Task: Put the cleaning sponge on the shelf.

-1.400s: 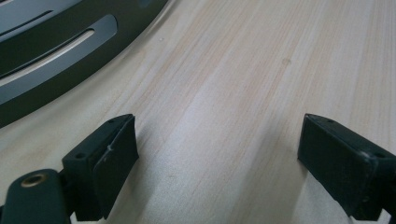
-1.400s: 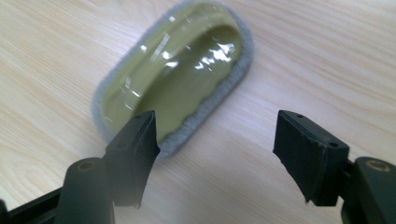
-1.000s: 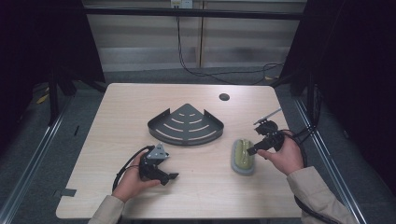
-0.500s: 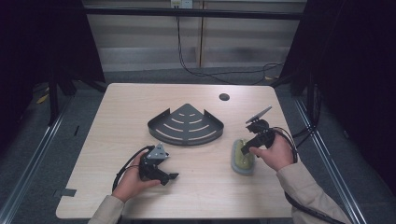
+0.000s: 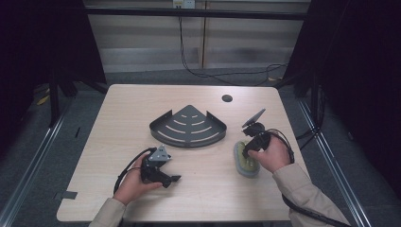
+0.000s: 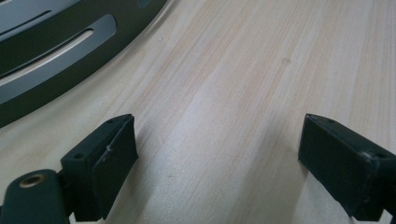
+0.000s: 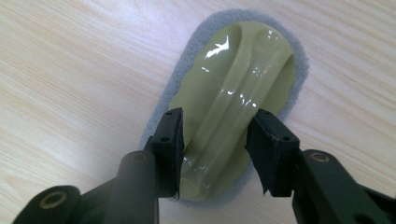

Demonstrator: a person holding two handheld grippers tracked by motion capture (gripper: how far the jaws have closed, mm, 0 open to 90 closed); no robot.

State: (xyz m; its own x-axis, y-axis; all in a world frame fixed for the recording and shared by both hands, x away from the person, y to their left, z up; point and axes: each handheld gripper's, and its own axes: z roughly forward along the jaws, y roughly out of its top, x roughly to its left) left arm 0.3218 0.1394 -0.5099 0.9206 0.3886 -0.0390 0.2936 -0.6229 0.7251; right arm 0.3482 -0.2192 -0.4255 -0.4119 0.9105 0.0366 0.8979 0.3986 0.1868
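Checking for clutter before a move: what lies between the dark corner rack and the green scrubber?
Only bare wooden table lies between the rack and the scrubber, as the high view shows.

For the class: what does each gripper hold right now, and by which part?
Right gripper: jaws closing around the scrubber's raised handle ridge. Left gripper: open, nothing held.

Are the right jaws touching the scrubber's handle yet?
Touching: in the right gripper view, both pads press the scrubber handle's sides, with no gap.
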